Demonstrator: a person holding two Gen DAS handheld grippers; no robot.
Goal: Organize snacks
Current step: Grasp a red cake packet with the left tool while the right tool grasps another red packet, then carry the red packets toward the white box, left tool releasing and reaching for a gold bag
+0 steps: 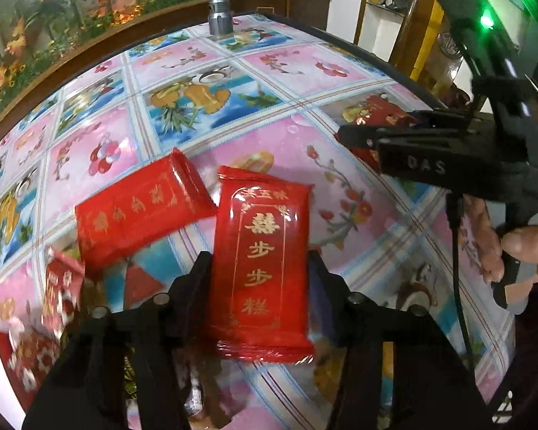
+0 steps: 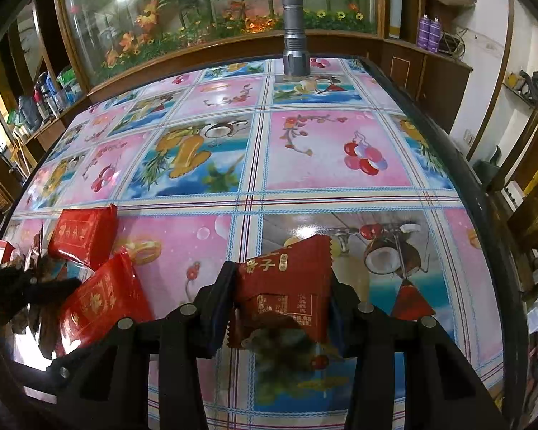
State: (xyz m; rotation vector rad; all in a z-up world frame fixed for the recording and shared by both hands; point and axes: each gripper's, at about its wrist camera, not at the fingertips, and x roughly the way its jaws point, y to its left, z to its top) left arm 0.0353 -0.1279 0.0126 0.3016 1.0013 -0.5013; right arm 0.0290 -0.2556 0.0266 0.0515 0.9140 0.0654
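Black fingers of the left gripper [image 1: 260, 268] fill the bottom of the left wrist view, clamped on the long sides of a red cake packet [image 1: 263, 261] printed with gold characters. That packet stands lengthwise up the middle of the frame, its crimped lower end nearest the lens. Just to its upper left a 2nd red packet [image 1: 143, 211] lies at a slant on the table [image 1: 269, 75], its corner close to the held one; I cannot tell whether they touch. At the lower left edge sits a blurred heap of red and white wrappers [image 1: 59, 290].

At the right of this view the right gripper [image 1: 362, 136] reaches in from the side, with a hand [image 1: 531, 251] on its grip at the right edge. Its tips pinch a dark red snack bag [image 1: 376, 116].

From the right wrist view, the same gripper [image 2: 281, 286] is at bottom center, its fingers pressed against both sides of the dark red snack bag [image 2: 287, 286], which shows gold characters and a small printed panel. At the lower left lie the 2 red packets, the cake packet [image 2: 104, 301] nearer and the other [image 2: 84, 233] above it, with the left gripper's dark shape beside them.

A grey metal flashlight [image 2: 295, 36] stands upright at the far edge of the table [image 2: 340, 150], in the upper middle of both frames. Behind it runs a glass case of artificial flowers [image 2: 197, 10].
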